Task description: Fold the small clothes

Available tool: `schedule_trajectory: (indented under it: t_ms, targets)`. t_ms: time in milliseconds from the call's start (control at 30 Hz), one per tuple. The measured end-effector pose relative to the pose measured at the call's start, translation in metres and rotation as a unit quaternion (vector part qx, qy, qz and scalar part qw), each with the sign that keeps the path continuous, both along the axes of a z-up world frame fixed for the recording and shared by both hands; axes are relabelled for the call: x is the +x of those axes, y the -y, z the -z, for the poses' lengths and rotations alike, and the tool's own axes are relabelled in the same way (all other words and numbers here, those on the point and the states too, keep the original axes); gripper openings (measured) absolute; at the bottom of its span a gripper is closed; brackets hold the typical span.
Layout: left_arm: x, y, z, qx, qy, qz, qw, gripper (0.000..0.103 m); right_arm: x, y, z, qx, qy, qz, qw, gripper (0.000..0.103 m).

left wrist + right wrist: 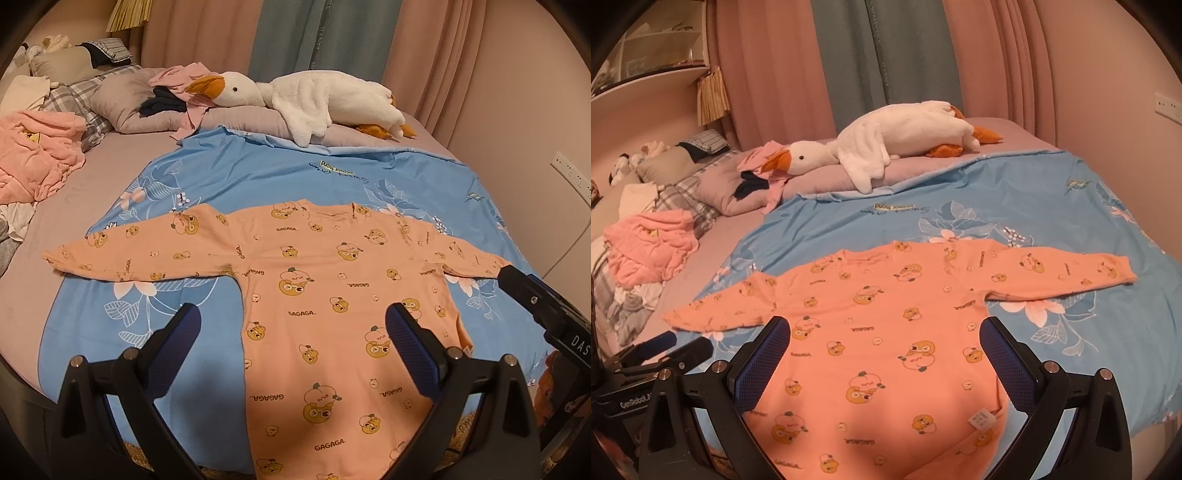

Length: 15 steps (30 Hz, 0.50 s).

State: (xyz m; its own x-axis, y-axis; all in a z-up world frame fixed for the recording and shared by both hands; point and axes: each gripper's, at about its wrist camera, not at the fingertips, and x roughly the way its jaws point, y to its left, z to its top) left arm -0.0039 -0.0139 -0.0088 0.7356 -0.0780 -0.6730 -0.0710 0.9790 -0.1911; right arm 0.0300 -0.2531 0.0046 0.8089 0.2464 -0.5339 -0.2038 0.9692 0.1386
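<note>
- Shirt (pixel 332 295) lies flat, sleeves spread, on the bed's (pixel 74 192) blue quilt (pixel 258 162).
- Left gripper (pixel 293 325) and right gripper (pixel 884 339) hover wide apart, empty.
- Goose (pixel 306 99) lies along the far edge; pink clothes (pixel 33 155) heaped at left.

A white plush goose (pixel 306 105) lies on grey pillows (pixel 243 120) at the bed's head, before pink curtains (pixel 768 74); crumpled pink clothes (pixel 35 155) sit beside a plaid pillow (pixel 74 99).

We see a small orange long-sleeved top (pixel 332 291) printed with cartoon ducks and "GAGAGA", lying flat and unfolded on the blue quilt (pixel 258 166), both sleeves spread out sideways, neck toward the far side, a white tag (pixel 979 420) at its hem.
</note>
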Motion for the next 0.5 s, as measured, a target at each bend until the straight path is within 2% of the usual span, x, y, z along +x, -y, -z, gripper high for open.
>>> schedule_trajectory:
  t_ms: [500]
  targets:
    - [0.0015,0.0022,0.0014,-0.003,0.0,0.006,1.0,0.1,0.0005,0.0007,-0.0001,-0.002,-0.001,0.002,1.0,0.102]
